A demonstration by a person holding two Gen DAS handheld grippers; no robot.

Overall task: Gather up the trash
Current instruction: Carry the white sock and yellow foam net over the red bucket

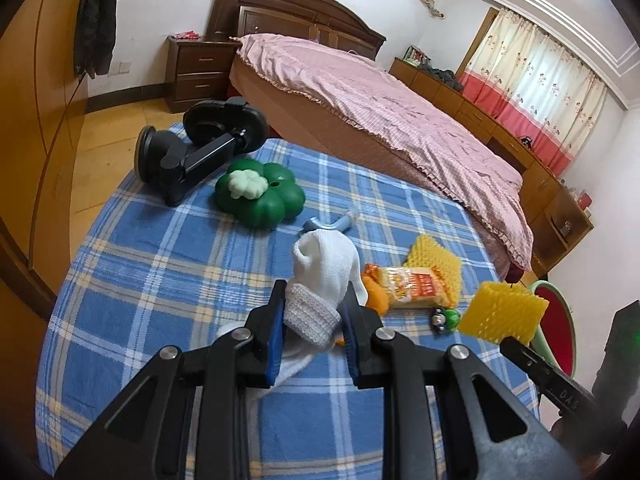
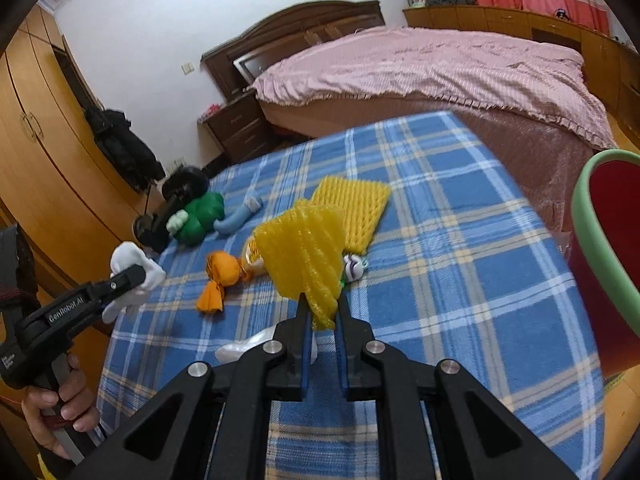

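Yellow foam net [image 2: 304, 256] crumpled, pinched by right gripper [image 2: 322, 312] fingers; left gripper [image 1: 314, 308] fingers pinching white sock [image 1: 320, 276].

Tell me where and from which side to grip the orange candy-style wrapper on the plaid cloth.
Grip the orange wrapper at its pinched neck, between the round bulge and the flared tail, probably from above with the fingers across the neck. That is its thinnest part, and bare plaid cloth lies on both sides.

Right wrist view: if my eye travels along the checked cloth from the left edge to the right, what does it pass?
White sock in the left gripper → orange wrapper → yellow foam net in the right gripper → small striped toy → red bin.
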